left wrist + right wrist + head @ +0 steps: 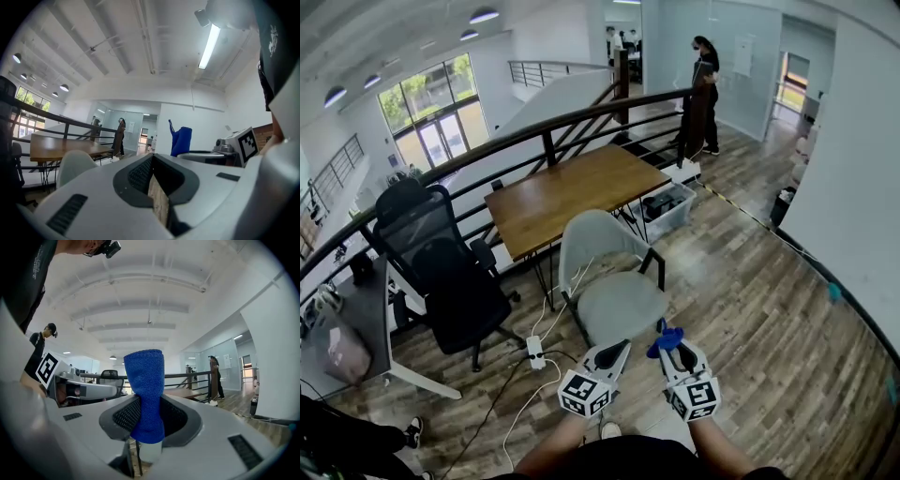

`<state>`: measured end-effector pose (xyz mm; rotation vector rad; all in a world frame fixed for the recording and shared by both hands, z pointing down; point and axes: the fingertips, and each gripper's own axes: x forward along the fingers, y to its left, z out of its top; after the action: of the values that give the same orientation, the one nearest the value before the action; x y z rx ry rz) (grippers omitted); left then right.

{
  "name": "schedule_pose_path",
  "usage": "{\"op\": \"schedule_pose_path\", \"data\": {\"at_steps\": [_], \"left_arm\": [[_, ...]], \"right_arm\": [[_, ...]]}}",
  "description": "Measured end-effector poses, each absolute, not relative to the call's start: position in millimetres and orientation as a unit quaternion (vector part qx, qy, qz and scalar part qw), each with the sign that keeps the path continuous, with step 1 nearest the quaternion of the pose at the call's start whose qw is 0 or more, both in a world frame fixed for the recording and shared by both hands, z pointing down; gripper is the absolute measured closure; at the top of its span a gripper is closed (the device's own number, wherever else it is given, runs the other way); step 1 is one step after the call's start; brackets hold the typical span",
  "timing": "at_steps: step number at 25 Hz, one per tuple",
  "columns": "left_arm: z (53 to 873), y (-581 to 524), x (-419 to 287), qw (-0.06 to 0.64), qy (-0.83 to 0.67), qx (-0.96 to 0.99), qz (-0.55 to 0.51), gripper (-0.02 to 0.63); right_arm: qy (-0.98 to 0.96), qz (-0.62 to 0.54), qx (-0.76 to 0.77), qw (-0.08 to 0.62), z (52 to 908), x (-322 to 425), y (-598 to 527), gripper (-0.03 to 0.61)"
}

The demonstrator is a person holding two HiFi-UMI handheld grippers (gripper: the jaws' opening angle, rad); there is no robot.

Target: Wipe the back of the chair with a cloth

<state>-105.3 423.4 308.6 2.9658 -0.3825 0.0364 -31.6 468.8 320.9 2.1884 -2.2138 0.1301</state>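
The light grey chair [609,272] stands in front of me with its curved back [591,236] toward the wooden table [572,192]. My right gripper [673,351] is shut on a blue cloth [666,339], held near the seat's front right corner. In the right gripper view the cloth [147,390] stands upright between the jaws of my right gripper [147,404]. My left gripper [607,358] hovers just in front of the seat, its jaws together and holding nothing. In the left gripper view, my left gripper [152,161] points up, with the chair back [75,164] low at the left and the cloth [180,140] to the right.
A black office chair [441,267] stands at the left by a grey desk [356,328]. A power strip [534,352] and white cables lie on the wood floor. A clear storage box [667,206] sits under the table. A curved railing [544,131] runs behind. A person [705,94] stands far back.
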Motion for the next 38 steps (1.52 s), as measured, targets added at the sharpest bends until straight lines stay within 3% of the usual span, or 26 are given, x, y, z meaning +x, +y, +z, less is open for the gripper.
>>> {"op": "schedule_pose_path", "data": {"at_steps": [11, 29, 38], "left_arm": [[327, 380, -108, 0.108, -0.147, 0.983, 0.022, 0.617], [334, 316, 28, 0.126, -0.191, 0.973, 0.034, 0.617], [329, 273, 28, 0.113, -0.25, 0.961, 0.024, 0.615]], "right_arm": [[-0.729, 0.055, 0.682, 0.013, 327, -32, 420, 0.454], [-0.789, 0.034, 0.613, 0.024, 327, 92, 334, 0.454], [-0.801, 0.061, 0.596, 0.012, 342, 108, 298, 0.454]]}}
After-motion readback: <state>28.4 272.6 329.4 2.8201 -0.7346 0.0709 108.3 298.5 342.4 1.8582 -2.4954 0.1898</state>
